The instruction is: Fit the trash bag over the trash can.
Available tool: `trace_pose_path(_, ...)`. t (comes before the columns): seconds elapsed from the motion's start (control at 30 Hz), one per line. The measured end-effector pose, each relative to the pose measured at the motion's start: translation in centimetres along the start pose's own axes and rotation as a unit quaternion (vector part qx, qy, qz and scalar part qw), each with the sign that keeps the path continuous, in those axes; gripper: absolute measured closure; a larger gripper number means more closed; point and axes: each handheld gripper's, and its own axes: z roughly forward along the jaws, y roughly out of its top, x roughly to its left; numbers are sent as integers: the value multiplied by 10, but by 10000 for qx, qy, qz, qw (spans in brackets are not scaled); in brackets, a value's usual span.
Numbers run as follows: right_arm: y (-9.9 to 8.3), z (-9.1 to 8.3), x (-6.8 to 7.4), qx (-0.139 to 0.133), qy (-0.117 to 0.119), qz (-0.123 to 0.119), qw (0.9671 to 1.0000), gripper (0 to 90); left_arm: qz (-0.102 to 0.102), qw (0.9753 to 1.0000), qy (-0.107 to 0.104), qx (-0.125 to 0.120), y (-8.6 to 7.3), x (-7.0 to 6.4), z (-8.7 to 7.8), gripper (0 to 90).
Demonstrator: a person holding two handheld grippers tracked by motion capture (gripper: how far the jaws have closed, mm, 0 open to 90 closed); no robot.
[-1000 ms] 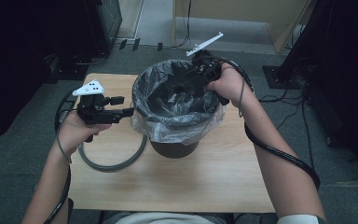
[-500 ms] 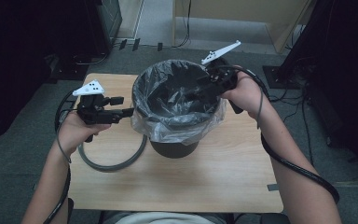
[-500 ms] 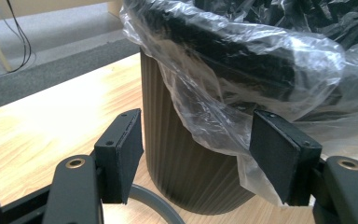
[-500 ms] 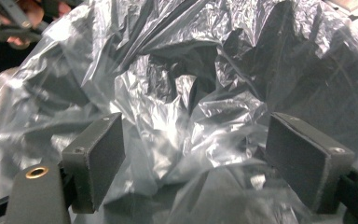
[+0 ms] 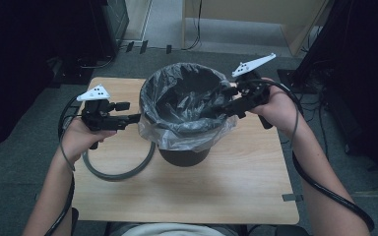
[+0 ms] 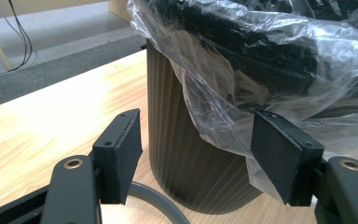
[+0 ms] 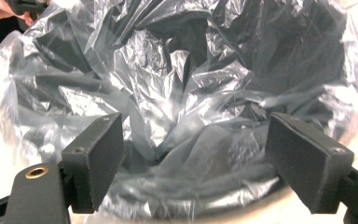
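No text, label, brand, number or sign can be read anywhere in these views (the ribbed dark bin (image 6: 182, 163), its clear plastic liner (image 5: 177, 132) and the wooden bench (image 5: 236, 182) all show plain surfaces). The grey three-cornered plates carry a few small dark dots, not characters.
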Motion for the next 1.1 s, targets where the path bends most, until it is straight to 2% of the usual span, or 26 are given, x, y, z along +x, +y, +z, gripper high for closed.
trace_pose_path(0.33, -11, -14, 4, -69, -9, -83, 9999, 196, -12, 10000, 28, 27, -6, 3, 6, 327)
trace_pose_path(0.5, -20, -28, 5, -93, -86, -99, 9999, 196, -19, 10000, 38, 23, -8, 4, 6, 327)
trace_pose_path(0.63, -32, -37, 2, -110, -174, -36, 9998, 195, -39, 10000, 47, 2, -9, 5, 6, 327)
trace_pose_path(0.9, -54, -46, 1, -139, -205, 58, 9997, 196, -38, 10000, 60, -26, -9, 7, 4, 327)
trace_pose_path(1.1, -69, -48, -2, -135, -287, 115, 9994, 195, -111, 9998, 172, -80, -11, 14, -3, 327)
